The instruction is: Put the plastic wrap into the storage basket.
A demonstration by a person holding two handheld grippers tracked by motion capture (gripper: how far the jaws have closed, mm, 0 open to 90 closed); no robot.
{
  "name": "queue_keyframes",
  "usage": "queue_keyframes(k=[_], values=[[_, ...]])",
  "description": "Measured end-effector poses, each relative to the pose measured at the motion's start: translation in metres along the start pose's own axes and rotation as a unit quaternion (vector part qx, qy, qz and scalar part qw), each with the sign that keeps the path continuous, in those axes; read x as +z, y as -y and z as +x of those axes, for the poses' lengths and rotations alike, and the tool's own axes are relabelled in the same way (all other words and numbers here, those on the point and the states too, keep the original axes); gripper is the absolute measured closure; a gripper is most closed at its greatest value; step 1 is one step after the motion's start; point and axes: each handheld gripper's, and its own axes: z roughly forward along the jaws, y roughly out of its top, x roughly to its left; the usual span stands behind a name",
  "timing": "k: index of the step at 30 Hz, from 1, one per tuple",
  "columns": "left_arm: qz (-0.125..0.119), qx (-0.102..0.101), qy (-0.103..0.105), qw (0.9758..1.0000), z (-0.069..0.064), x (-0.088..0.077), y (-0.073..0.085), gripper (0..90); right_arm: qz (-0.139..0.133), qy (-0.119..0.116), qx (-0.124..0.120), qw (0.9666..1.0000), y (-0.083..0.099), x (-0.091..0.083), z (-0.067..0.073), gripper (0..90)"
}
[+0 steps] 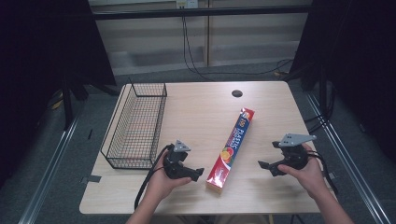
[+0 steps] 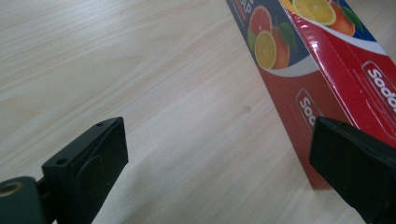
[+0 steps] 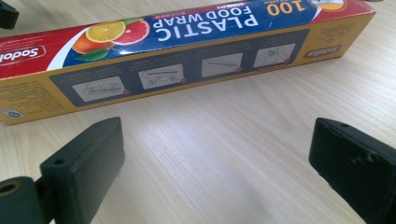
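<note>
Plastic food wrap box [image 1: 232, 148] lay diagonally mid-table, wire basket [image 1: 135, 125] at its 9 o'clock. Left gripper [image 1: 198, 173] and right gripper [image 1: 264, 166] flanked its near end, both jaws wide, holding nothing.

A lab or studio recording setup. Black curtains [image 1: 42, 46] flank the lone table [image 1: 196, 102]. Cables [image 1: 196, 65] trail at top centre.

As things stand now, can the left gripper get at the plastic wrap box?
Probably yes. The left gripper is open, its fingers spread wide, beside the near end of the plastic wrap box. Bare table lies between them, nothing in the way.
</note>
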Motion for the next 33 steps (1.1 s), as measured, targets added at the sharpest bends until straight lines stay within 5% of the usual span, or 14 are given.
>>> queue_keyframes(k=[4,6,18,33], values=[[0.002,-0.019,0.002,0.9998,0.002,0.0,-0.006,4.9,-0.002,0.0,-0.006,1.0,0.001,0.0,0.0,4.2],[0.012,-0.014,0.001,0.9998,0.003,0.0,-0.01,4.9,-0.001,0.004,-0.009,1.0,0.002,-0.001,0.0,4.5],[0.01,-0.032,0.003,0.9994,-0.002,-0.002,-0.051,5.0,-0.018,0.012,0.02,0.9996,0.003,-0.007,-0.006,4.2],[0.029,-0.023,0.022,0.9991,-0.017,0.023,-0.084,5.1,-0.021,0.02,0.022,0.9994,0.0,-0.003,-0.012,4.3]])
